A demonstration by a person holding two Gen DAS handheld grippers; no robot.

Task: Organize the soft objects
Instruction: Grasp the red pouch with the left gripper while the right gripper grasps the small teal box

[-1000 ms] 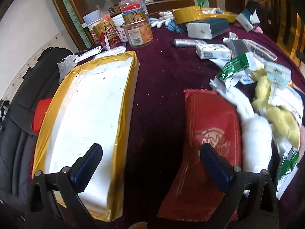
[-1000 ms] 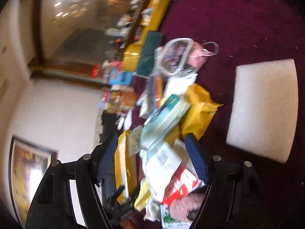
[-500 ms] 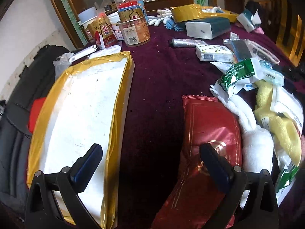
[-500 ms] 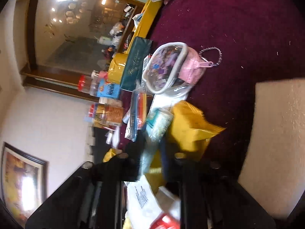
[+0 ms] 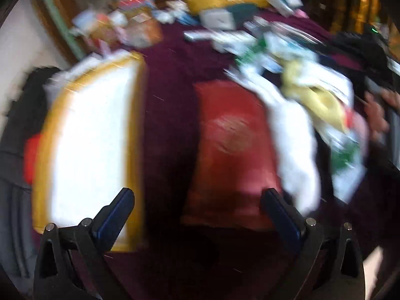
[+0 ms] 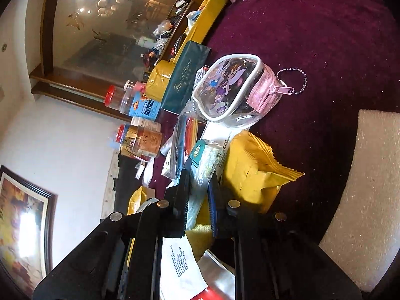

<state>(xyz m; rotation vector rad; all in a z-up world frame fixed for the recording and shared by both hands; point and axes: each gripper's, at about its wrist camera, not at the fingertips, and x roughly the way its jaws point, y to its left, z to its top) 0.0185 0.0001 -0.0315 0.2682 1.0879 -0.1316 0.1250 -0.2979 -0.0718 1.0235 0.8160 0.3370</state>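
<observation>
The left wrist view is motion-blurred. My left gripper (image 5: 197,212) is open and empty above the purple cloth, a red soft pack (image 5: 230,150) just ahead between its fingers. A white towel (image 5: 295,145) and yellow cloth (image 5: 317,100) lie right of the pack. My right gripper (image 6: 198,185) is tilted and shut on a small clear tissue packet (image 6: 206,165) with a teal label. A yellow crinkled bag (image 6: 252,172) lies beside it. A pink cartoon zip pouch (image 6: 235,90) lies beyond.
A gold-rimmed white tray (image 5: 92,145) lies left of the red pack. Jars (image 6: 140,145), a dark green tissue box (image 6: 185,80) and packets crowd the far side. A white foam pad (image 6: 370,190) lies at the right. A black bag (image 5: 15,175) sits at the table's left.
My right gripper has closed on the tissue packet, having been open a second ago. My left gripper has shifted fast, blurring its view; it stays open.
</observation>
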